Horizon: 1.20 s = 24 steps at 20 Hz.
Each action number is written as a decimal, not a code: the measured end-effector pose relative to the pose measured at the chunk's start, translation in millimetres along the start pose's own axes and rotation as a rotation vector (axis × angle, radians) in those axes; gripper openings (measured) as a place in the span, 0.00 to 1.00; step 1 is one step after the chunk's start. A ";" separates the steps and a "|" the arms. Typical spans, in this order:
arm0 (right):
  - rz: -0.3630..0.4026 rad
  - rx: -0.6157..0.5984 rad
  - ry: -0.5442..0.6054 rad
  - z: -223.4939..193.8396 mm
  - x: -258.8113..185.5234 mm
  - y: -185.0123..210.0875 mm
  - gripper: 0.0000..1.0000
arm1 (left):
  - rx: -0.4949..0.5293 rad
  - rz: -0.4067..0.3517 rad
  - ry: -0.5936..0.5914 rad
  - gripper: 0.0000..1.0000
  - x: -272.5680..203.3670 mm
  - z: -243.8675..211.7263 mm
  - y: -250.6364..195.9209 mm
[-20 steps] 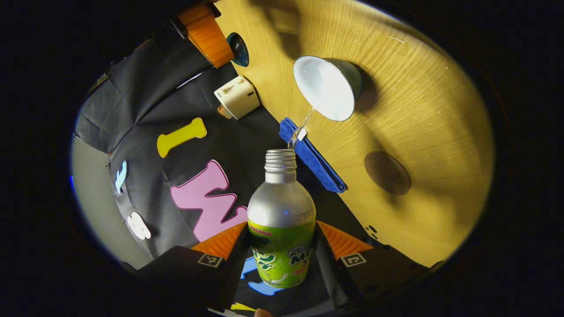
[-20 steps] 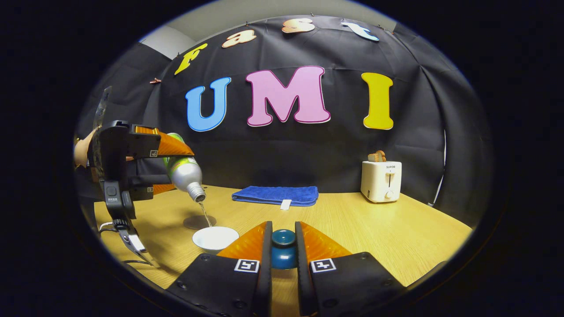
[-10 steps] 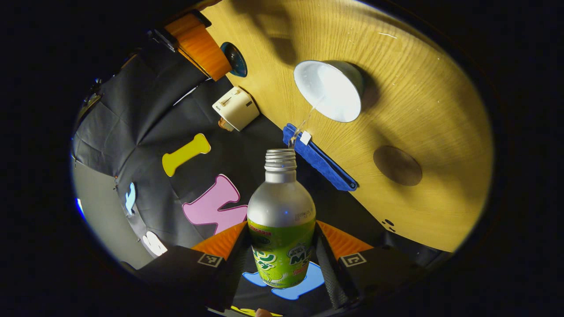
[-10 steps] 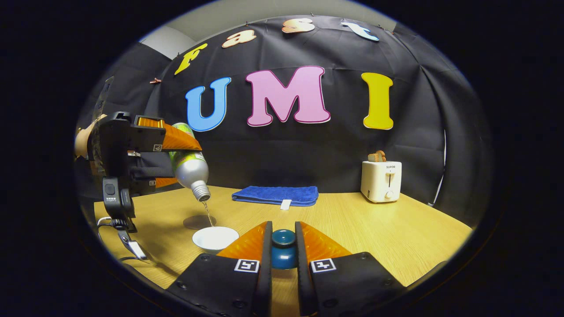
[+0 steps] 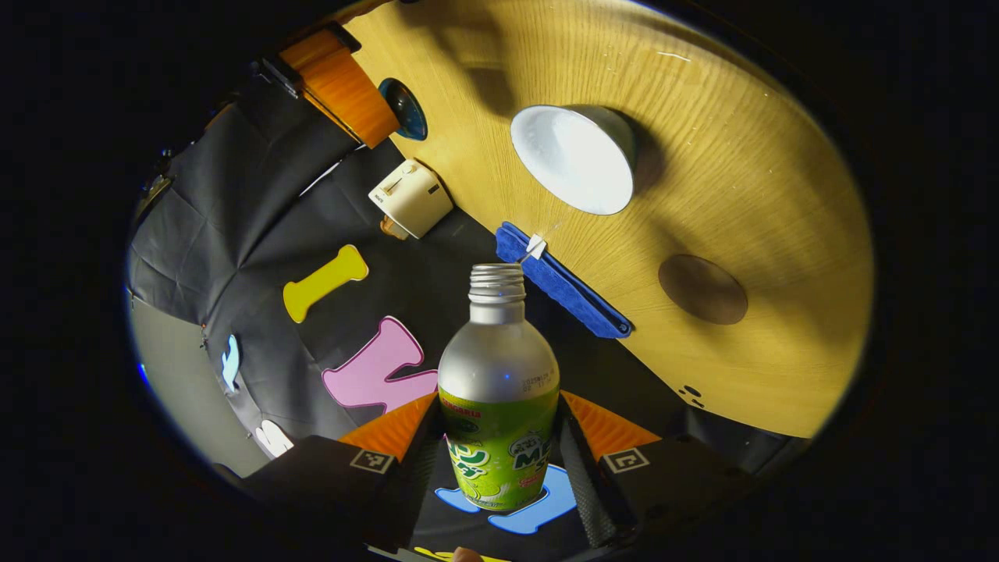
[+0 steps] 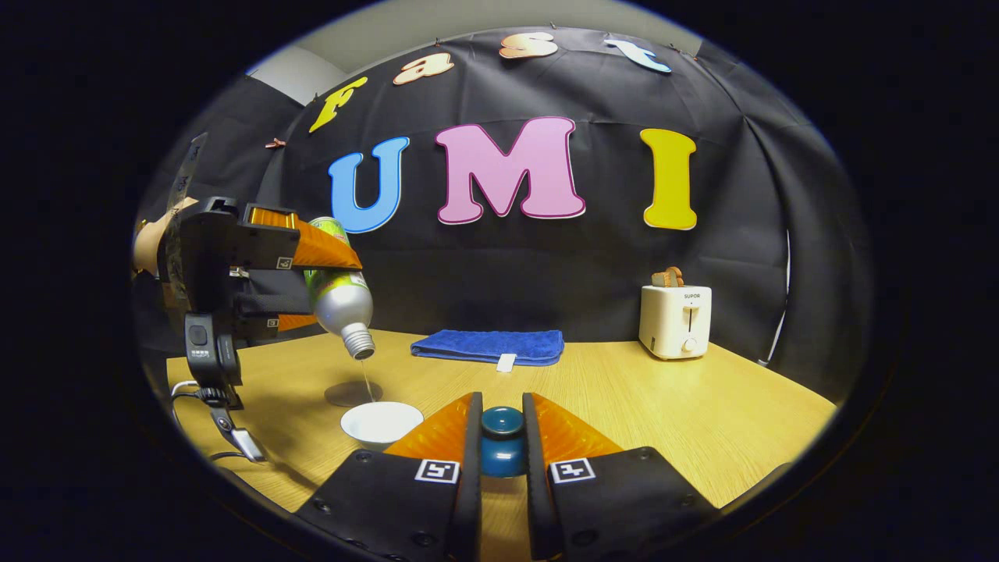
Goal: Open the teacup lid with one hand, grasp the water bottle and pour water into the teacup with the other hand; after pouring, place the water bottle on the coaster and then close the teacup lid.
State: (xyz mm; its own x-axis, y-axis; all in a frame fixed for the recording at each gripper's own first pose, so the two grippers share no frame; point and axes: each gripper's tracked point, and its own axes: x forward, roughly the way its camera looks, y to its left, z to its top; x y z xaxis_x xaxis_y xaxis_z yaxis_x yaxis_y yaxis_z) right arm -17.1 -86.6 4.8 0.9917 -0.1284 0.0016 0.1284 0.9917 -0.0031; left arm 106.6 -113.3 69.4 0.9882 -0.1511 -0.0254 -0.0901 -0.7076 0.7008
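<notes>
Metal water bottle (image 5: 498, 390) pinched in left hand-held gripper (image 5: 499, 445); right hand-held gripper (image 6: 502, 437) pinches teacup lid (image 6: 502, 443).

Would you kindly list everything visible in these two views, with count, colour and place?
water bottle: 1, silver with green label, tilted over the teacup
teacup: 1, white inside, on the table
teacup lid: 1, dark teal, held off the cup
coaster: 1, brown, beside the teacup
towel: 1, blue, table's far edge
toaster: 1, cream, far right
table: 1, light wood
left tongs: shut on the water bottle
right tongs: shut on the teacup lid
</notes>
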 end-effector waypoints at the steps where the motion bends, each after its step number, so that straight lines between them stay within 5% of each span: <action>1: 0.000 0.000 0.000 0.0 0.2 0.2 0.28 | -0.005 0.003 -0.002 0.82 -0.1 0.6 0.2; 6: 0.000 0.000 0.000 0.1 0.0 0.2 0.28 | -0.124 -0.007 -0.012 0.81 1.6 7.0 -13.0; 10: 0.000 0.000 0.000 0.2 0.1 0.4 0.28 | -0.377 -0.037 0.000 0.81 -0.6 13.9 -37.6; 24: 0.000 0.000 -0.001 0.3 -0.1 0.3 0.28 | -1.775 -0.074 -0.043 0.80 3.8 34.9 -52.7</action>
State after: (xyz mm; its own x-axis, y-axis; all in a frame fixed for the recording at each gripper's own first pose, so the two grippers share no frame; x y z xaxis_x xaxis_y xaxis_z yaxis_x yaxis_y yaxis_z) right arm -17.2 -86.3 5.1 0.9917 -0.1288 0.0022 0.1289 0.9917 -0.0030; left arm 110.7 -100.7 7.5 0.9773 -0.1936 -0.0864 0.2088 0.8081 0.5509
